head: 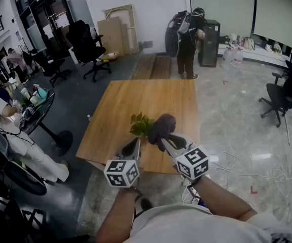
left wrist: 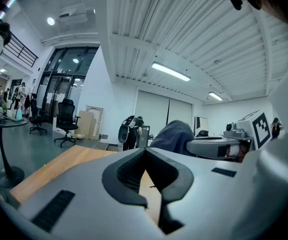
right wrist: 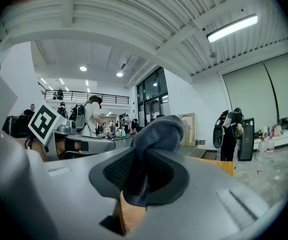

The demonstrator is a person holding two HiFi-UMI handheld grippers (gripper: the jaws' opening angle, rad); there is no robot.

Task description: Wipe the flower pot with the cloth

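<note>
When checked from the head view, found both forearms rising from 6 o'clock, elbows bent, with the two tongs held close together above the near edge of the wooden worktop (head: 136,97) and aimed toward 12 o'clock.

Found left tongs (head: 135,145) on the 7 o'clock side, tips together, gripping nothing. Confirmed in the left gripper view: left tongs (left wrist: 145,153) closed at the tips, with only a sliver of wood showing behind the pads.

Found right tongs (head: 162,140) just beside them, angled inward toward 11 o'clock, clamped on a dark grey cloth (head: 161,125). Confirmed in the right gripper view: right tongs (right wrist: 135,159) pinching the cloth (right wrist: 156,134), bunched above the pads and hanging down between them.

Located plant (head: 140,124) at 10 o'clock of the cloth, green leaves just beside it. Could not make out the flower pot itself behind cloth and tongs.

Noted beyond the worktop:
- at 12 o'clock, a standing person with a backpack (head: 186,37) beside a dark cabinet (head: 210,42);
- at 11 o'clock, a black office chair (head: 87,47);
- at 2 o'clock, a second chair (head: 283,92);
- at 9 o'clock, a cluttered round table (head: 42,113) and a seated person in white (head: 14,140);
- at 4 o'clock, white cables (head: 242,168) on the glossy floor.
</note>
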